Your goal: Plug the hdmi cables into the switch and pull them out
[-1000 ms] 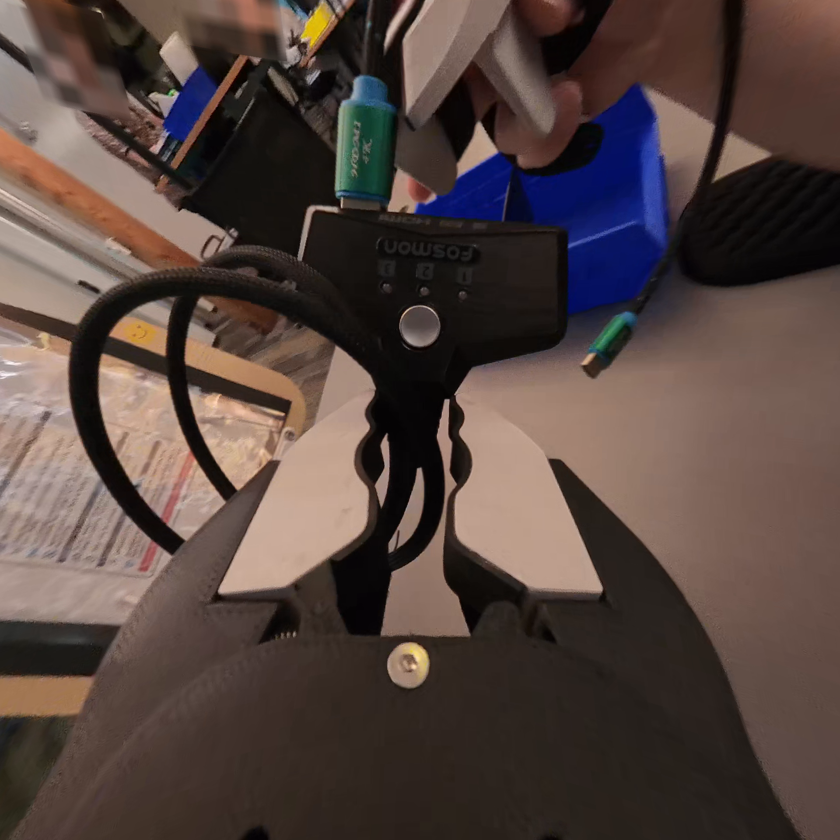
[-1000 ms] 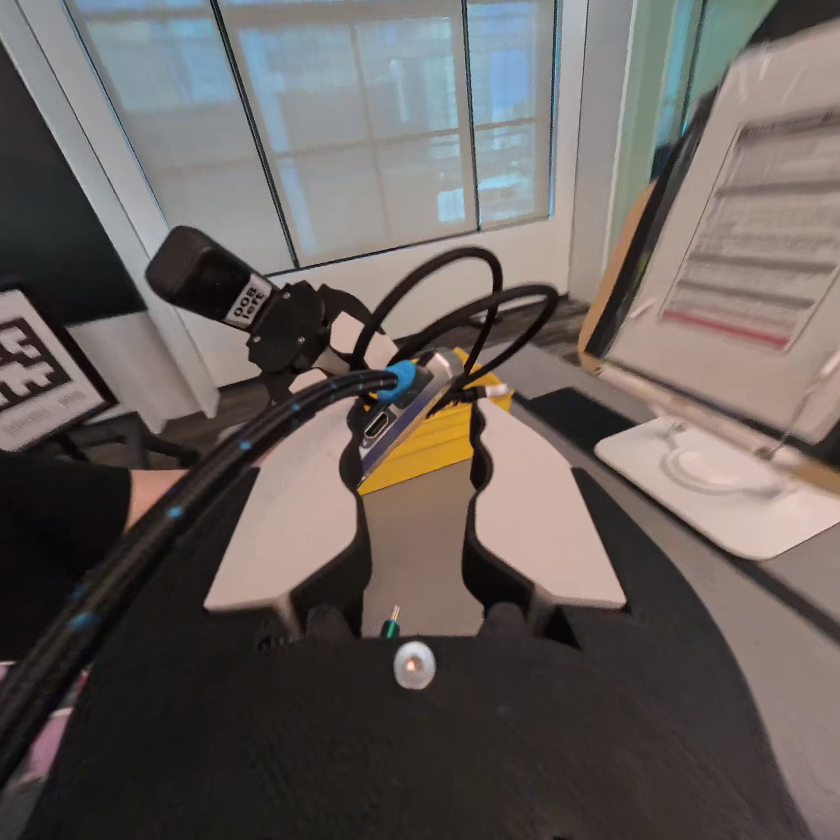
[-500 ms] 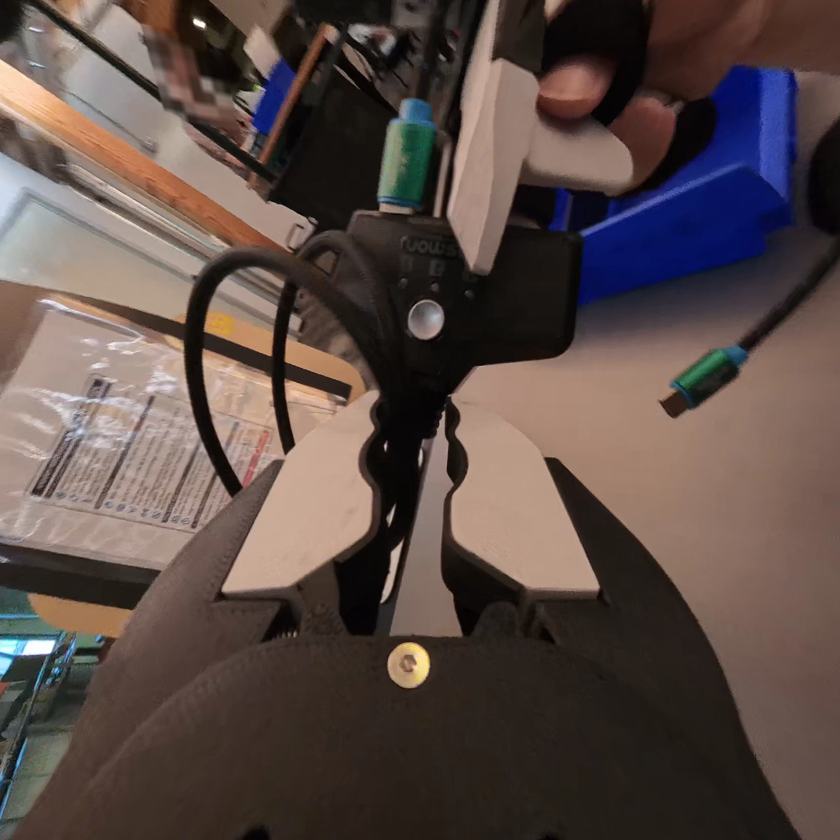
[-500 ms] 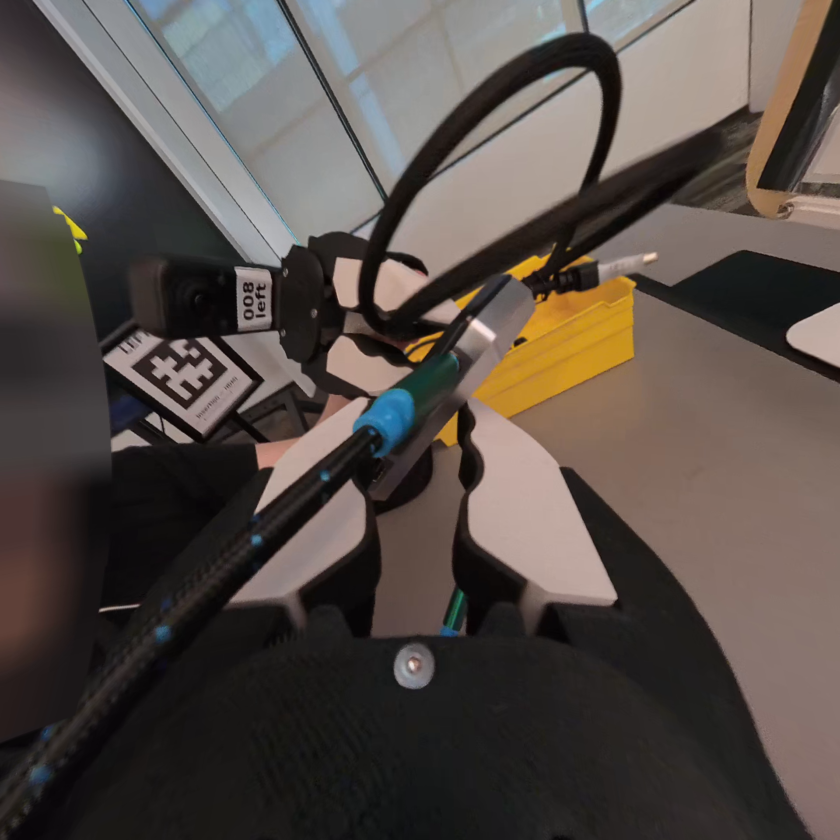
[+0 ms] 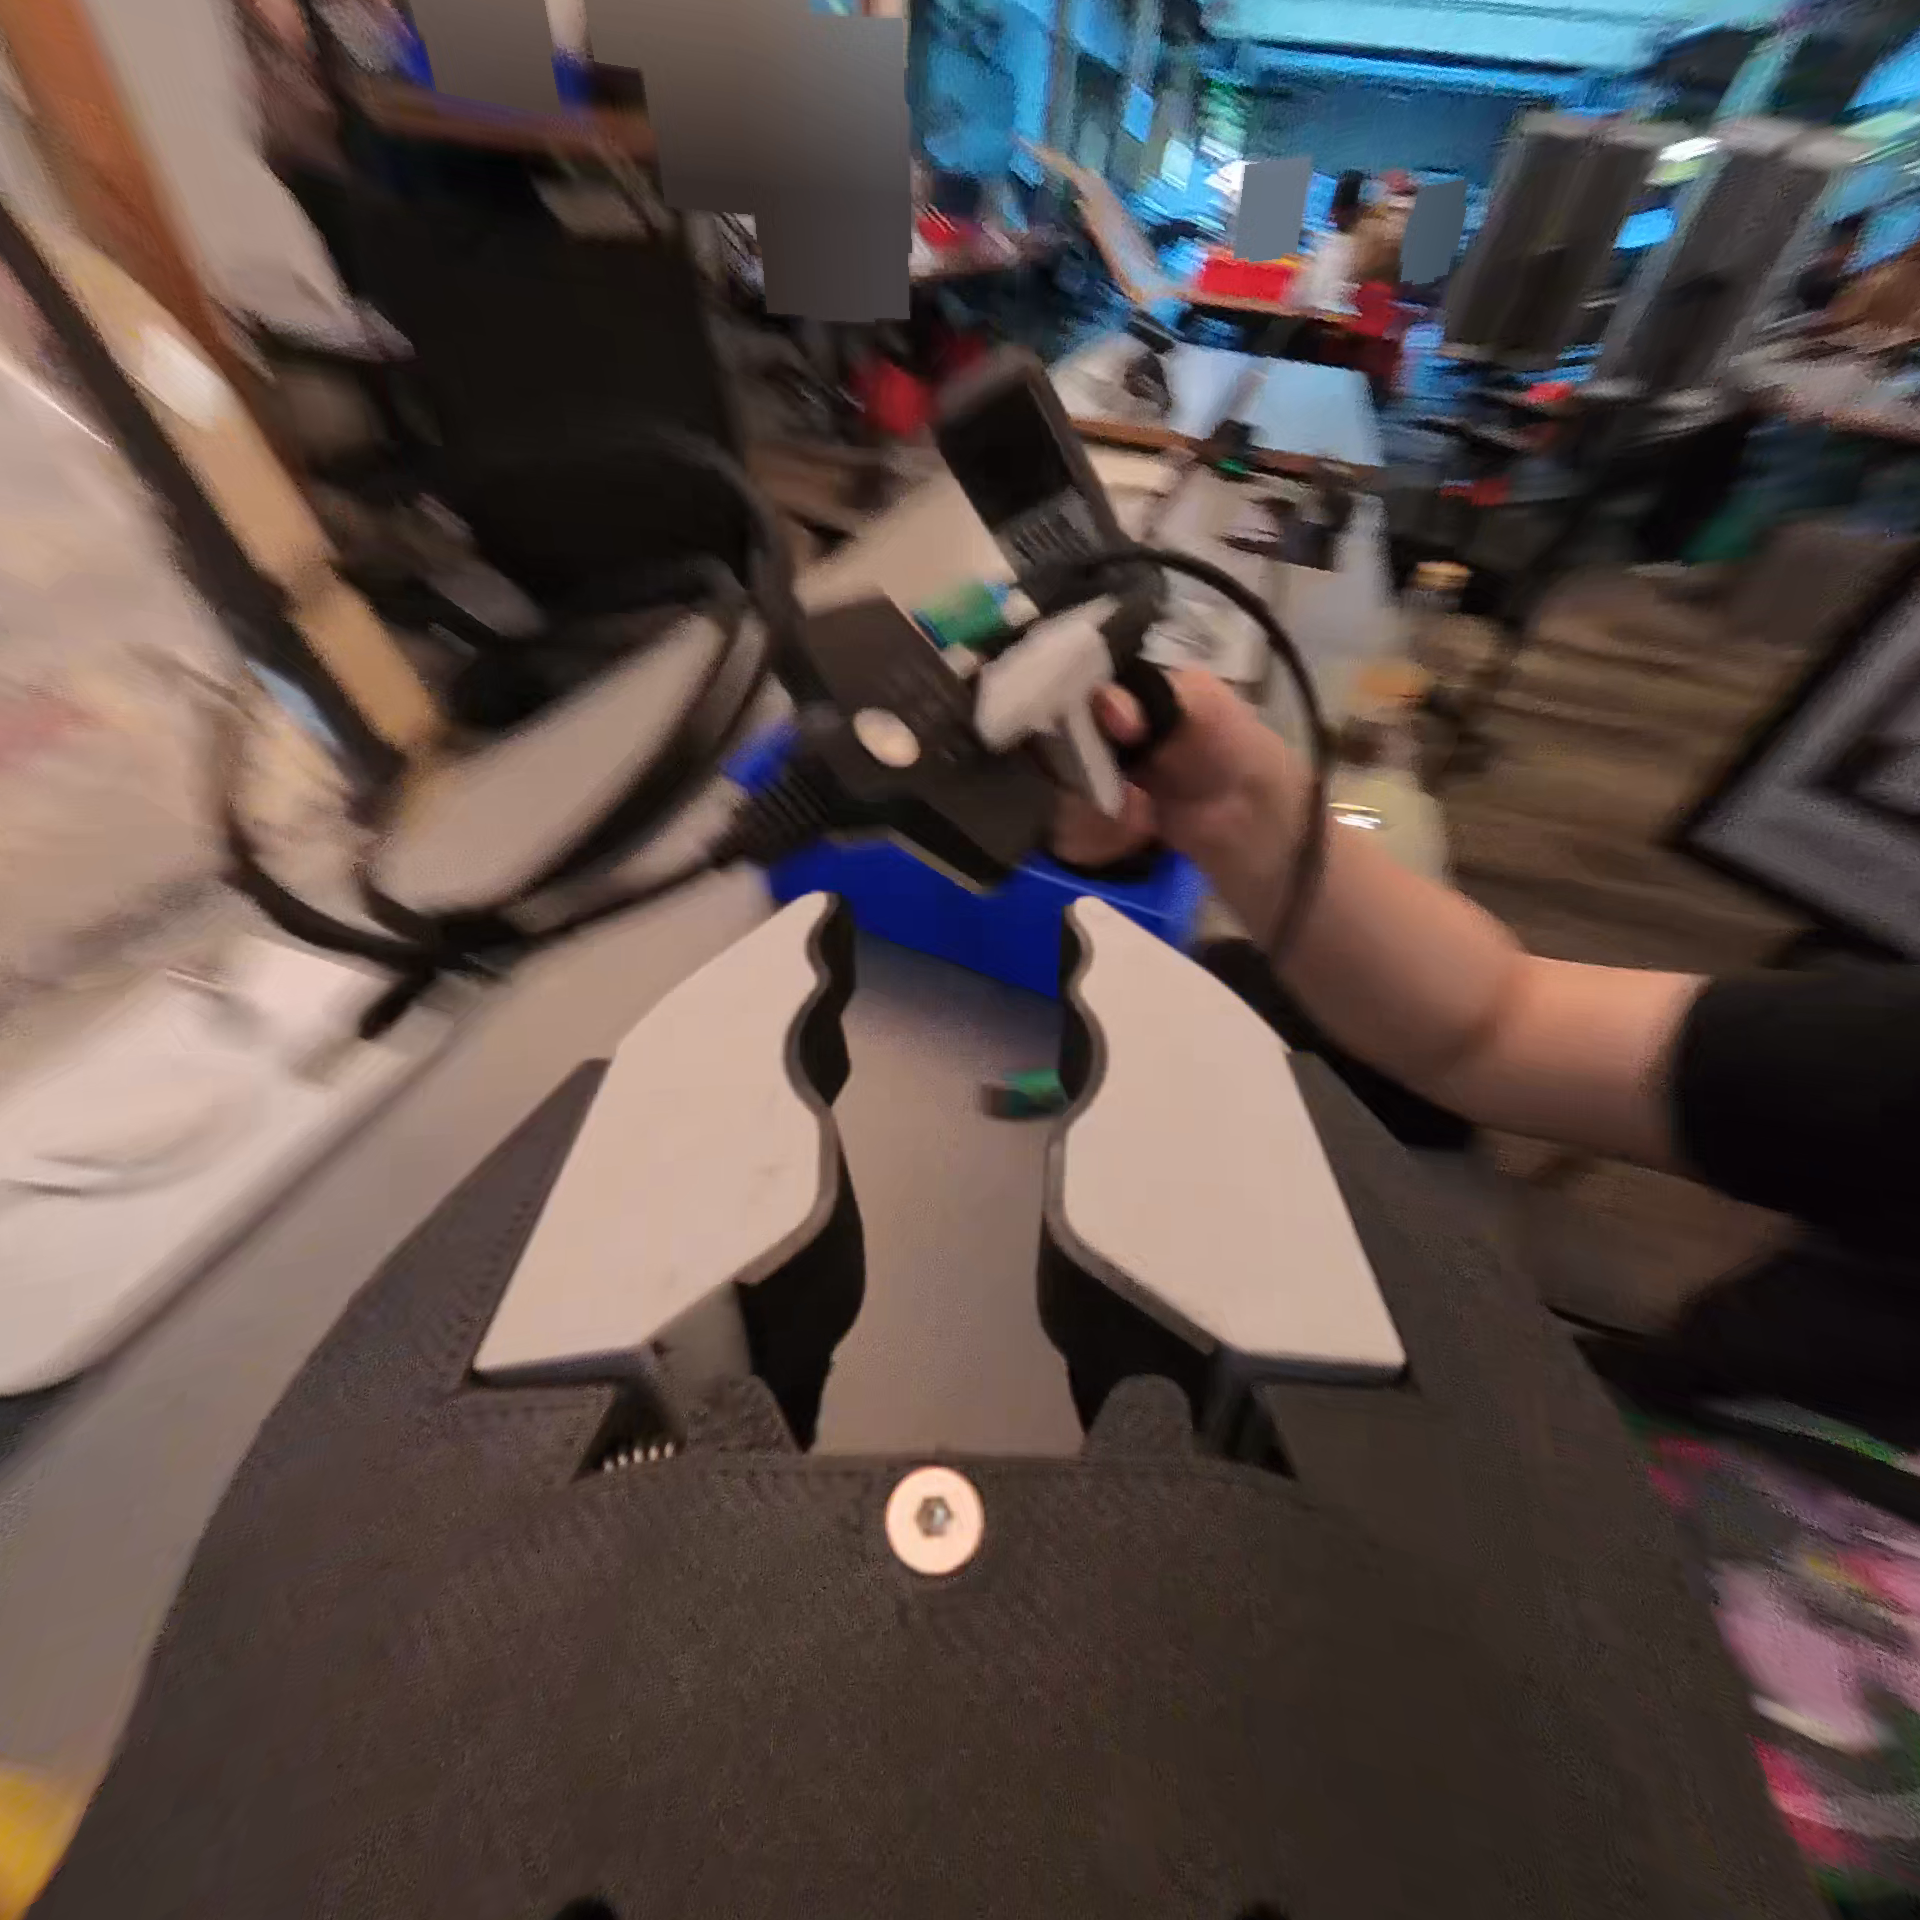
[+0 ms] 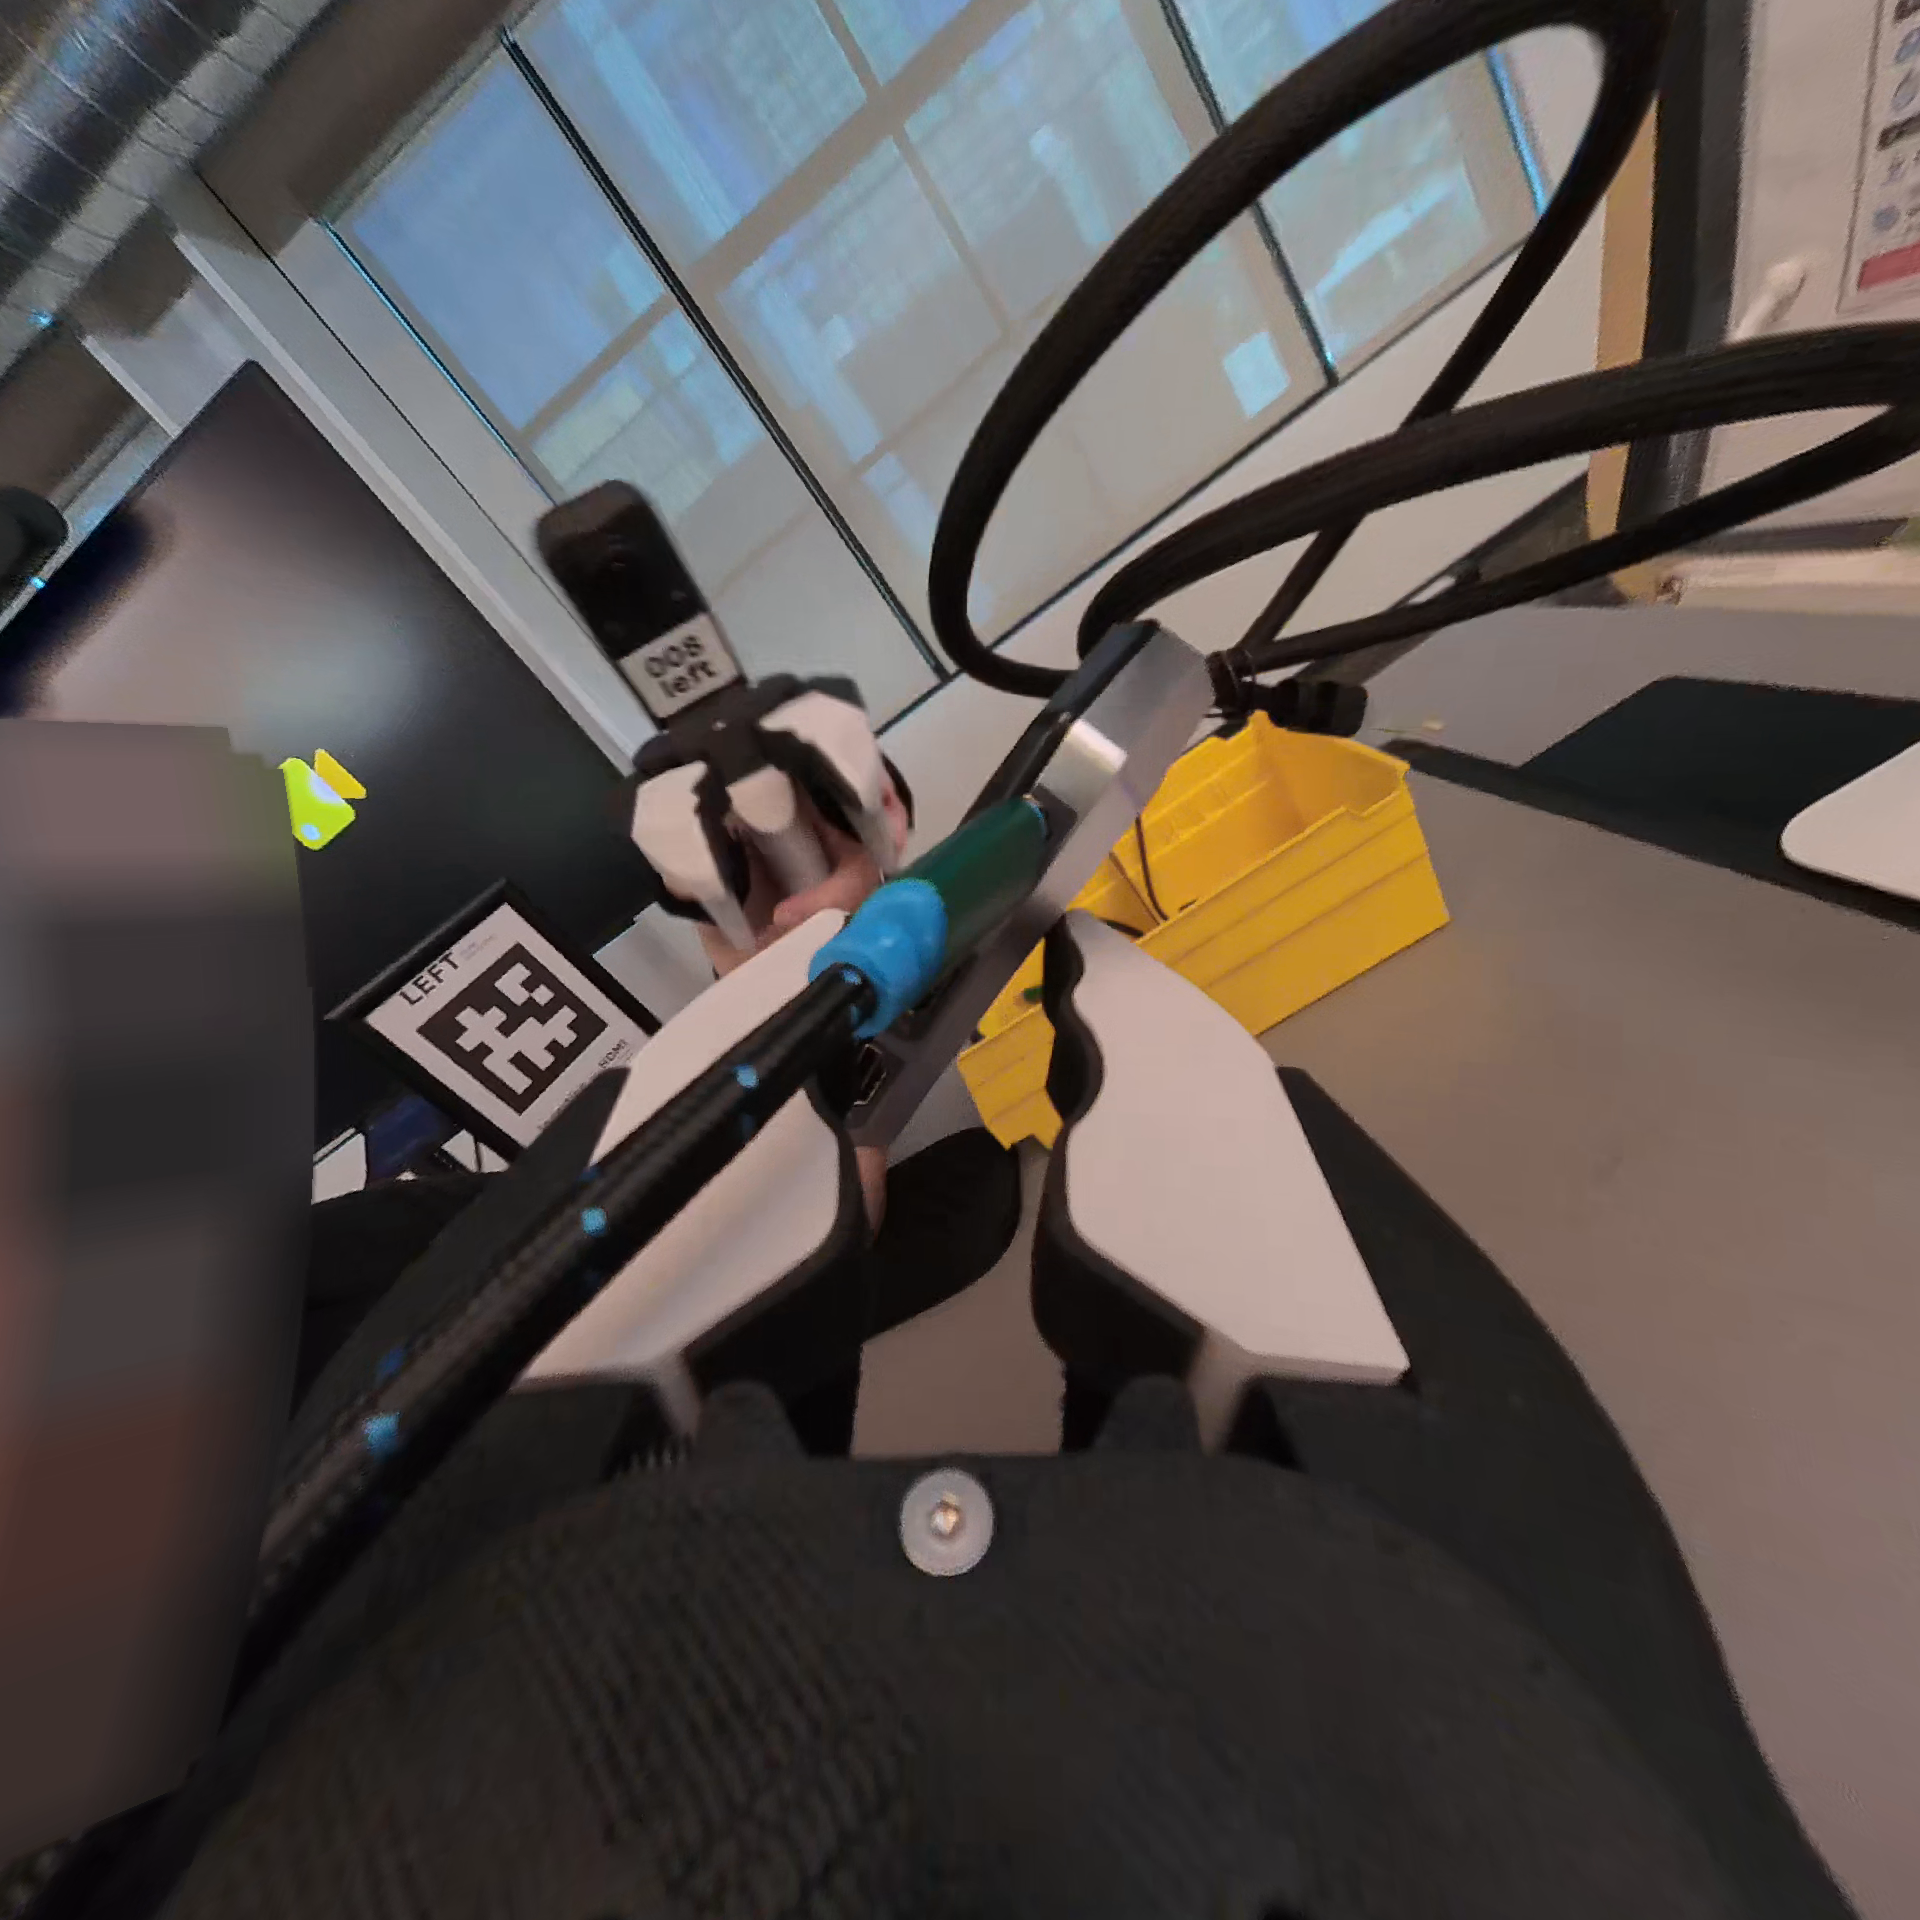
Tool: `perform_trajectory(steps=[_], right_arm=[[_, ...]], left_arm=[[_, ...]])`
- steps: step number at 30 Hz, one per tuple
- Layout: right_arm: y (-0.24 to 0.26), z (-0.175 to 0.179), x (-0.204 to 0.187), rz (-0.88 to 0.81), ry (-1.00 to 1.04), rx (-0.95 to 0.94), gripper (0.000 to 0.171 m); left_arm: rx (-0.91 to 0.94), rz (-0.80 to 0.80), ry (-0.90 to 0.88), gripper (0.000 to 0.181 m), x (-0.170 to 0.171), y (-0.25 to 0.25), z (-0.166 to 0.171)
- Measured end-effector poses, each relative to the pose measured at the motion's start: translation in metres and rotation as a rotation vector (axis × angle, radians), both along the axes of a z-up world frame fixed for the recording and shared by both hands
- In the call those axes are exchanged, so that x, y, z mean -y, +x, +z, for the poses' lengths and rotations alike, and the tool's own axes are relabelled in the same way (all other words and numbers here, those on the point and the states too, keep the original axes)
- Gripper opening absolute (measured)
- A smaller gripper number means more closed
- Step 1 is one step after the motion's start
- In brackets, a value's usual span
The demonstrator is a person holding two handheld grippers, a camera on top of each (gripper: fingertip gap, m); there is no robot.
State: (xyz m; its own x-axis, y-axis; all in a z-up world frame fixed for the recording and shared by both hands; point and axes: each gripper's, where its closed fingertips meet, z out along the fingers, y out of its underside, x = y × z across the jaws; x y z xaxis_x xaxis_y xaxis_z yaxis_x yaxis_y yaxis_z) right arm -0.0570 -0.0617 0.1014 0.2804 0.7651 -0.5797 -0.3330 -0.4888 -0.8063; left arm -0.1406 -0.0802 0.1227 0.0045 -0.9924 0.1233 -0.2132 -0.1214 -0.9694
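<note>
Room: busy workshop, blurred behind the left view; large window panes [image 6: 790, 239] fill the back of the right view
Tabletop: grey tabletop [image 6: 1579, 1060], with a yellow bin [image 6: 1309, 873] on it ahead of my right tool and a blue bin [image 5: 987, 920] just past my left tool
Left tool: my left tool [image 5: 951, 925] has its fingers spread with nothing between them; it hangs over the tabletop and points at the blue bin
Right tool: my right tool [image 6: 945, 935] pinches the switch between its fingertips; from the left view I see a hand [image 5: 1195, 769] gripping its handle
Switch: the black switch [image 5: 914, 727] is up in the air, tilted, above the blue bin and well clear of my left tool
Plugged cable: a green plug with a blue collar [image 6: 977, 857] sits in the switch, its black cable with blue flecks [image 6: 582, 1216] running back over my right tool's left finger
Loose plug: a second green plug [image 5: 1023, 1093] lies on the tabletop, between my left tool's fingers as I see it
Switch lead: thick black braided cable [image 6: 1143, 312] loops up from the far end of the switch
Marker: a framed black-and-white marker card [image 6: 499, 1029] stands to the left, below the left tool as seen from the right view
</note>
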Motion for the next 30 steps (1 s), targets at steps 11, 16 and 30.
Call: perform_trajectory(steps=[11,16,30], right_arm=[[-0.015,0.029,0.019,0.013,0.188,-0.038,0.033],[-0.035,0.017,0.019,0.051,0.192,0.017,0.034],[-0.037,0.006,0.015,-0.033,0.321,0.255,0.058]], left_arm=[[0.481,-0.17,-0.584,0.066,-0.026,0.055,0.004],[0.39,-0.242,-0.494,0.064,-0.004,0.063,-0.002],[0.448,-0.273,-0.6,0.024,-0.007,0.058,0.003]])
